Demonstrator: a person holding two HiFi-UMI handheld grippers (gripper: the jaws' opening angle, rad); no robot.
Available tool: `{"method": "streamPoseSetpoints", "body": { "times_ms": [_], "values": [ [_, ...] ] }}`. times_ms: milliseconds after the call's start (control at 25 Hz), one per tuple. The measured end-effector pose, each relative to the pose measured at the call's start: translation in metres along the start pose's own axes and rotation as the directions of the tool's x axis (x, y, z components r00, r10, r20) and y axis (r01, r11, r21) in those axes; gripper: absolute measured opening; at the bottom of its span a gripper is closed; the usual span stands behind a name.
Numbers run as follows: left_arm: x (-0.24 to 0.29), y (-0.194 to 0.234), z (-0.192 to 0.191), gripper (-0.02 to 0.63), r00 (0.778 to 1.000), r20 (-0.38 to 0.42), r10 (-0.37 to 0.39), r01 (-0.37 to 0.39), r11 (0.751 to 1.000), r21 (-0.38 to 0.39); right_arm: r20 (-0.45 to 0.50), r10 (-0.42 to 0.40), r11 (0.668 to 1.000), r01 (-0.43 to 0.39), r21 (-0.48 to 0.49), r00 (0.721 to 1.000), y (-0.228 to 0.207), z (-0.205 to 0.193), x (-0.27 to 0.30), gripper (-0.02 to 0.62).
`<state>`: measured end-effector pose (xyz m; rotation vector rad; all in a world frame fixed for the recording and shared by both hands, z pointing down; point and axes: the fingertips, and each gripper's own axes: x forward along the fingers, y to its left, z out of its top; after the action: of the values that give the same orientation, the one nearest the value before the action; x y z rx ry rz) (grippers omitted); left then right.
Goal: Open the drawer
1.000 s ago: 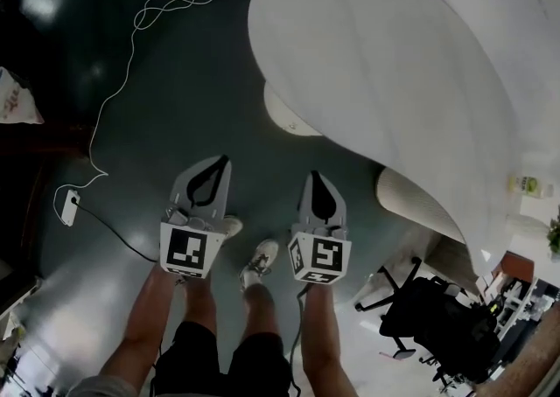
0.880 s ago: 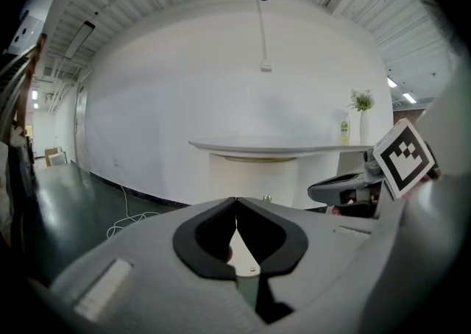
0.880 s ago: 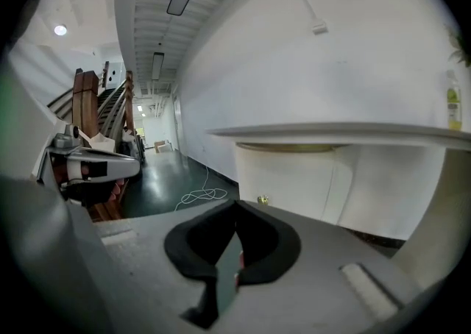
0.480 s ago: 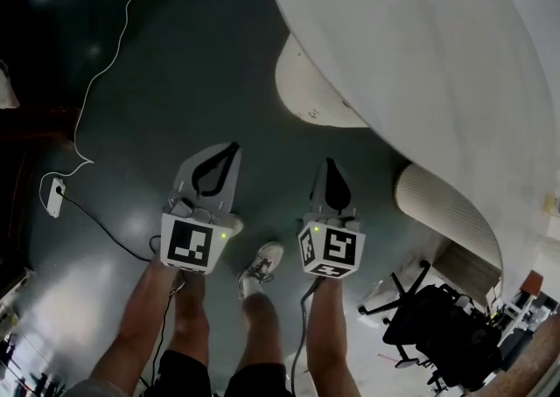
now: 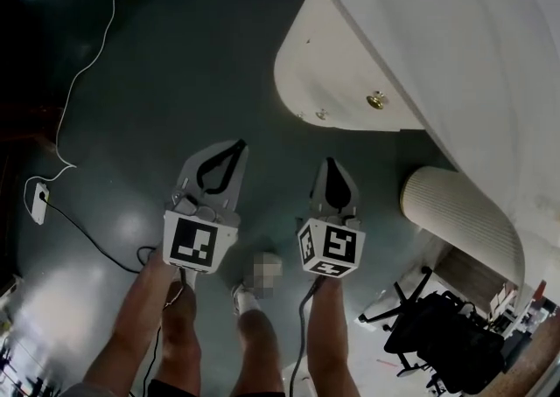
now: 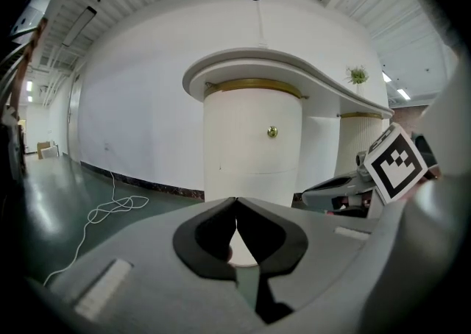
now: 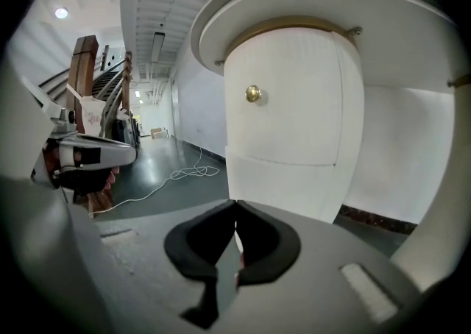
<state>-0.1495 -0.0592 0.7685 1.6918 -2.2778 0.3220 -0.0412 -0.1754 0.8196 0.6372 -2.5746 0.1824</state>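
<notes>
Left gripper (image 6: 235, 201): fingers pressed together, tips meeting, nothing between them; right gripper (image 7: 235, 204): same, fingers pressed together and empty.

Ahead of both pairs of fingers and above their tips: rounded white drawer front (image 6: 246, 141) with a small brass knob (image 6: 272, 132); in the right gripper view the knob (image 7: 252, 93) sits above the fingertips and slightly to the right; well apart from both, no contact.

Head view: left gripper (image 5: 236, 147) and right gripper (image 5: 329, 163) side by side over the dark floor (image 5: 157, 107); the knob (image 5: 377, 100) lies beyond the right fingers and off to their right; the drawer front (image 5: 328, 67) sits under the white surface (image 5: 455, 28).

Change over the last second: the cabinet face fills far more of the head view and has drawn closer to the fingers; the knob, not visible a second ago, now shows plainly; the grippers keep the same side-by-side pose, fingers unchanged.

Reading: approach phase only; the person appears to be lowering toward the cabinet; the drawer looks fully shut, nothing pulled yet. The right fingers are the nearer to the knob; they would need to spread before they could take it.

Further out, left of the left fingers: a white cable (image 5: 87, 63) looped on the floor; to the right of the right fingers, an office chair (image 5: 437, 325).
</notes>
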Motion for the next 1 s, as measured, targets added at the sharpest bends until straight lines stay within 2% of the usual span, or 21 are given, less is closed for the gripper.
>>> {"method": "streamPoseSetpoints", "body": {
  "times_ms": [200, 440, 520, 720, 1000],
  "values": [
    [0.009, 0.0, -0.012, 0.011, 1.0, -0.011, -0.02, 0.02, 1.0, 0.009, -0.013, -0.03, 1.0, 0.03, 0.009, 0.999, -0.008, -0.008, 0.023, 0.003],
    [0.013, 0.011, -0.021, 0.011, 1.0, -0.022, -0.008, 0.008, 1.0, -0.005, -0.058, -0.047, 0.999, 0.047, 0.002, 0.997, -0.009, -0.019, 0.061, 0.003],
    [0.014, 0.013, -0.023, 0.011, 1.0, -0.026, -0.007, 0.007, 1.0, -0.01, -0.087, -0.036, 0.999, 0.038, 0.022, 0.996, -0.01, -0.025, 0.074, 0.106],
    [0.013, 0.015, -0.026, 0.011, 0.999, -0.035, -0.006, 0.006, 1.0, -0.018, -0.128, -0.043, 0.996, 0.052, 0.069, 0.991, -0.013, -0.035, 0.096, 0.19],
    [0.011, 0.025, -0.032, 0.011, 0.999, -0.046, 0.002, -0.003, 0.999, -0.032, -0.161, -0.077, 0.991, 0.094, 0.097, 0.984, -0.017, -0.043, 0.113, 0.193]
  ]
}}
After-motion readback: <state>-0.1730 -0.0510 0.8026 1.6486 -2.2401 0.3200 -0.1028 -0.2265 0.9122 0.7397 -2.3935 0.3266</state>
